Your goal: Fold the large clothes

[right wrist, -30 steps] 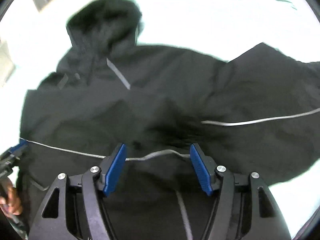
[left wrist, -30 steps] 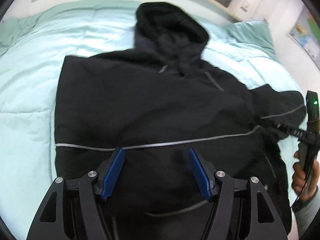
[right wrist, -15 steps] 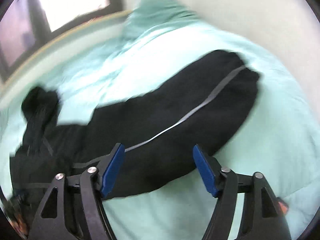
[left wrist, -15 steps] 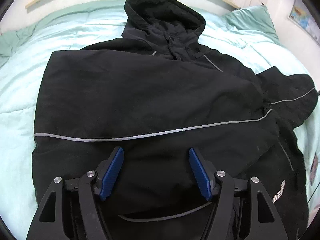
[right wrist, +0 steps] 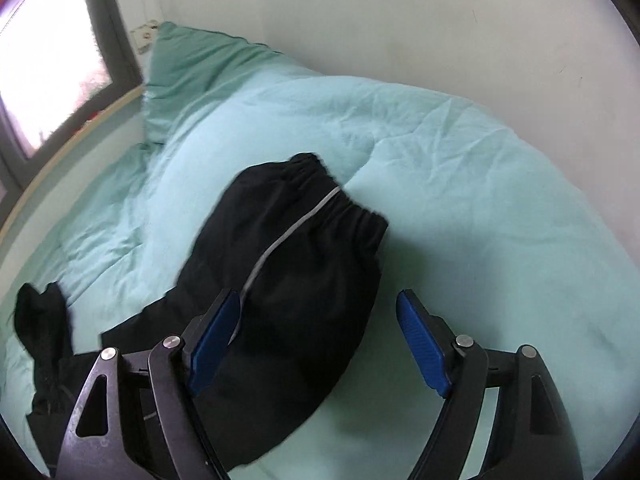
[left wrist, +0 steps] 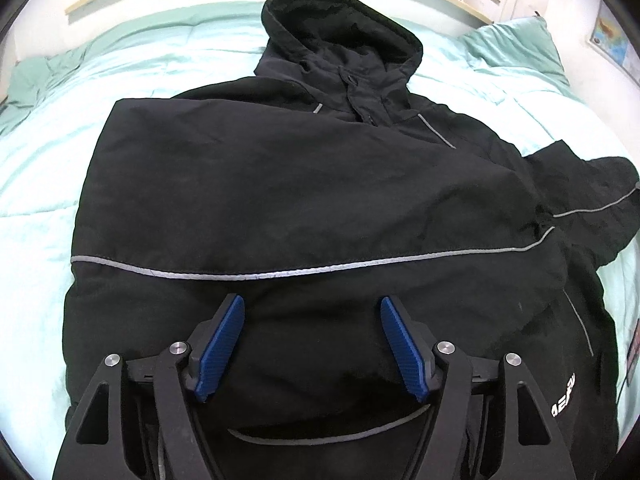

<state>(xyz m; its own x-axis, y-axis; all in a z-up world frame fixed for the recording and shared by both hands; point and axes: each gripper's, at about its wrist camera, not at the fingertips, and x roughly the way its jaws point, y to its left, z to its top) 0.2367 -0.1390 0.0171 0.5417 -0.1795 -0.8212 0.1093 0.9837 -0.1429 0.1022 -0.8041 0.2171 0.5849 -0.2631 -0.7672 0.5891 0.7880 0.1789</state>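
- Left wrist view: the left gripper [left wrist: 312, 312] hangs with jaws spread and empty above the black jacket [left wrist: 300, 200], which lies flat on the green duvet [left wrist: 36, 184], hood at the far end.
- Right wrist view: the right gripper [right wrist: 320, 308] has jaws spread, holding nothing, over the jacket sleeve [right wrist: 304, 256] on the duvet.

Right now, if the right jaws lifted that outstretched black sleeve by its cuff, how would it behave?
Likely floppy: the sleeve lies limp, creased on the duvet, so it should drape and trail. Probably somewhat bulky, looking padded. The gathered cuff may give a firmer hold. The right gripper is open above it.
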